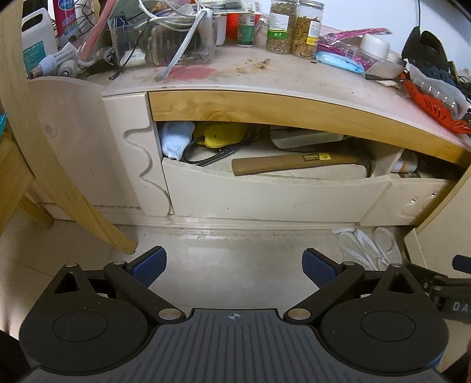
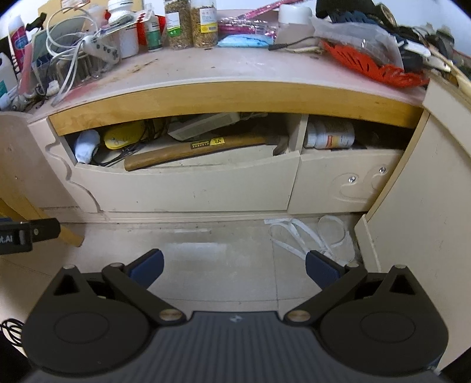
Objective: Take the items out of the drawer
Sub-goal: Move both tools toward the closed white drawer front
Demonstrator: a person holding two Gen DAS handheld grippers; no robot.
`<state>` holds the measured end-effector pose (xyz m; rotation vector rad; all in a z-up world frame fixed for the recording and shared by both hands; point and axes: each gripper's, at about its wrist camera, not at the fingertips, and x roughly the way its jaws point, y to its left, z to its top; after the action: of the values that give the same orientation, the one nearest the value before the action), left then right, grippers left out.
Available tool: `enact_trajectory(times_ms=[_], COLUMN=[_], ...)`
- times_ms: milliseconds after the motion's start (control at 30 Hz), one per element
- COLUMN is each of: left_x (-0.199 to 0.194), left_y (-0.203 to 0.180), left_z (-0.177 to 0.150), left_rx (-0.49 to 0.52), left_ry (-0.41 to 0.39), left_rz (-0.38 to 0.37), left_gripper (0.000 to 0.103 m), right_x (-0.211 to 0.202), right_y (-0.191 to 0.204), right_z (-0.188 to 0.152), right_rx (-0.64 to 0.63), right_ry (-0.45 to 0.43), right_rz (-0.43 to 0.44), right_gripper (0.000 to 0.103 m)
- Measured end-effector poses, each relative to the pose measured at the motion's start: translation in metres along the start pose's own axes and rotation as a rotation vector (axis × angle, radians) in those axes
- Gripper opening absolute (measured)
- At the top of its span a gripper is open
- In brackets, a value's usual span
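Note:
The cream drawer (image 1: 265, 197) under the desk top stands open; it also shows in the right wrist view (image 2: 188, 188). Inside lie a wooden-handled hammer (image 1: 294, 165) (image 2: 194, 151), a yellow device with black cord (image 1: 219, 135) (image 2: 123, 135), a white-blue cloth (image 1: 176, 140) (image 2: 86, 147) and a grey box (image 1: 306, 138) (image 2: 203, 125). A white pill bottle (image 2: 329, 135) lies in the right compartment. My left gripper (image 1: 234, 266) is open and empty, back from the drawer above the floor. My right gripper (image 2: 234, 265) is open and empty too.
The desk top (image 1: 265, 76) is cluttered with jars (image 1: 293, 26), cables, a clear bin (image 1: 164, 41) and an orange mesh item (image 2: 371, 67). A wooden chair leg (image 1: 73, 191) stands at the left. White straps (image 2: 303, 235) lie on the floor at the right. A cabinet side (image 2: 426, 206) rises at the right.

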<state>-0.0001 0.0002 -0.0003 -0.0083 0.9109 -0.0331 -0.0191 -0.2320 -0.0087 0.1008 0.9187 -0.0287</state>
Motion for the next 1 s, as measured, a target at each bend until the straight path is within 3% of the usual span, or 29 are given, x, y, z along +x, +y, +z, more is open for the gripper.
enact_trajectory(times_ms=[400, 567, 633, 1000], left_x=[0.015, 0.019, 0.02, 0.027], left_y=[-0.003, 0.003, 0.006, 0.017], left_z=[0.0, 0.007, 0.012, 0.047], left_rx=[0.072, 0.062, 0.028, -0.015], left_ry=[-0.004, -0.015, -0.061, -0.015], left_rz=[0.055, 0.04, 0.02, 0.002], left_gripper=[0.101, 0.101, 0.101, 0.101], right_x=[0.016, 0.023, 0.025, 0.025], right_y=[-0.002, -0.004, -0.007, -0.004], right_z=[0.009, 0.02, 0.027, 0.061], right_rx=[0.001, -0.01, -0.011, -0.015], right_ry=[-0.031, -0.067, -0.076, -0.085], right_rz=[0.005, 0.011, 0.014, 0.033], right_gripper=[0.103, 0.103, 0.103, 0.103])
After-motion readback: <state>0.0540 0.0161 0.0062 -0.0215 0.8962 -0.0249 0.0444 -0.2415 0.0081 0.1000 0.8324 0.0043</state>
